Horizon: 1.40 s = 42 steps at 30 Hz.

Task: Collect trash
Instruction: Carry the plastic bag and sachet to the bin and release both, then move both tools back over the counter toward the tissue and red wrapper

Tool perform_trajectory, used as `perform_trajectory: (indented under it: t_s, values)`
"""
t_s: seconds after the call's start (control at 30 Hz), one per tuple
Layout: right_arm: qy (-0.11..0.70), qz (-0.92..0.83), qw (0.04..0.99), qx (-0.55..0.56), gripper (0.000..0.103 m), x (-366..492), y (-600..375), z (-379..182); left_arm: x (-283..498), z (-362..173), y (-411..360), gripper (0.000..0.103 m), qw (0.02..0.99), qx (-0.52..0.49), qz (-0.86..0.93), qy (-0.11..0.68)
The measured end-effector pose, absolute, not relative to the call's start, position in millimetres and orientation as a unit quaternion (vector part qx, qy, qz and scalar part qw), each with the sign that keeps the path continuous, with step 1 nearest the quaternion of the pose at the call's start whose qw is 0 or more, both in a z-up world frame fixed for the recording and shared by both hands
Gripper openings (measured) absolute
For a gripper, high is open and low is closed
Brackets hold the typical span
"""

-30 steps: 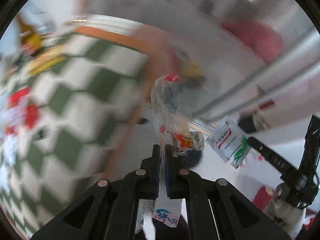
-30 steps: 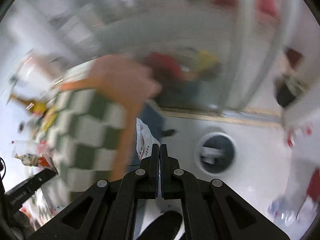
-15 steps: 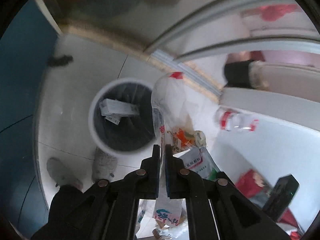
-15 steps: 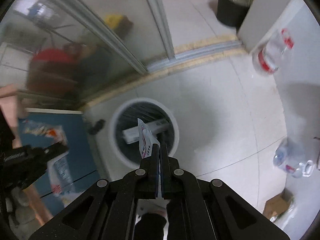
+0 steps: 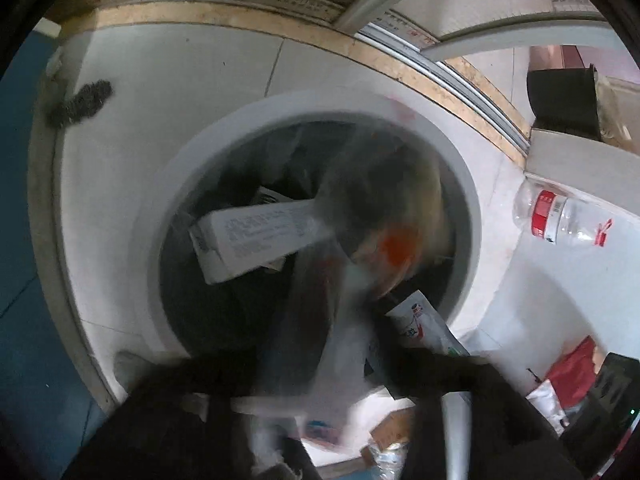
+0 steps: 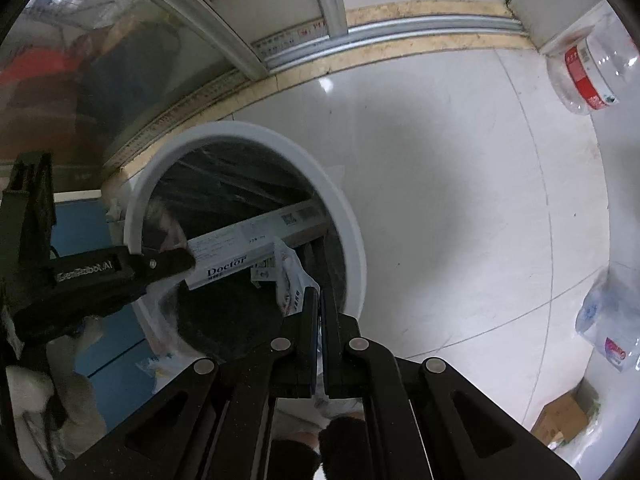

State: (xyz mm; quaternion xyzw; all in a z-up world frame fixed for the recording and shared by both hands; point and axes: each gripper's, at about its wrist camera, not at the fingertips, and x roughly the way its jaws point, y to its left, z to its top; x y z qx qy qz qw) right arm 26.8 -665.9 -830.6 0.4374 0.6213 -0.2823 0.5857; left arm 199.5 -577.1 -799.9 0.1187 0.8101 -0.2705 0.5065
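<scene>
A round bin with a white rim (image 5: 200, 152) and a dark liner stands on the floor tiles, a long white box (image 5: 256, 232) lying inside it. My left gripper (image 5: 332, 380) hangs just over the bin, its jaws opening and blurred. A clear plastic bag of scraps (image 5: 360, 240) is a smear between them, loose over the bin's mouth. In the right wrist view one of its fingers (image 6: 160, 262) reaches over the rim (image 6: 344, 216). My right gripper (image 6: 320, 296) is shut on a white printed packet (image 6: 292, 280) above the bin's near edge.
A clear bottle with a red label (image 6: 588, 76) lies by a white wall corner, and a crumpled bottle (image 6: 608, 320) and a small cardboard box (image 6: 560, 420) lie at the right. A sliding-door track (image 6: 400, 32) runs behind the bin. A blue panel (image 5: 16, 240) stands at the left.
Both grippers have dropped from beside the checked table to just over the bin. The left jaws have spread and the bag has slipped from them. The right still grips its packet.
</scene>
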Motion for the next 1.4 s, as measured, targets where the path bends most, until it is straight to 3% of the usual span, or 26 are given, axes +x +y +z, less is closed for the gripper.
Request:
perform_trajectory:
  t_s: [0.03,0.2,0.37,0.43,0.5,0.53,0.8,1.4]
  values:
    - [0.623,-0.284,0.583,0.437,0.005,26.9,-666.3,-831.4,200.8,-797.1,-575.8,0.093,0.509,0.117,-0.273,0.808]
    - [0.613,-0.298,0.583,0.441,0.037,22.0,-670.5,-817.7,208.0,-781.0,-568.2,0.094,0.525,0.116,-0.276,0.797]
    - [0.608,-0.293,0.591,0.442,0.058,21.6,-670.5,-799.7,210.0,-752.9,-553.7,0.095,0.564,0.139,-0.279,0.765]
    - [0.610,-0.291,0.596,0.432,0.071,22.2,-668.0,-791.1,209.0,-736.9,-545.9,0.095,0.595,0.165,-0.270,0.739]
    - [0.612,-0.291,0.606,0.417,0.097,22.5,-663.3,-778.2,206.5,-720.3,-537.5,0.095,0.628,0.188,-0.264,0.708]
    - [0.614,-0.293,0.610,0.407,0.101,22.3,-660.0,-769.4,204.1,-711.6,-533.6,0.095,0.642,0.202,-0.261,0.692]
    - [0.614,-0.297,0.644,0.346,0.102,19.9,-630.6,-676.2,178.6,-616.5,-504.5,0.095,0.685,0.245,-0.249,0.639]
    - [0.549,-0.310,0.717,0.297,0.102,-53.0,-569.2,-357.0,111.1,-336.7,-446.5,0.095,0.713,0.226,-0.294,0.595]
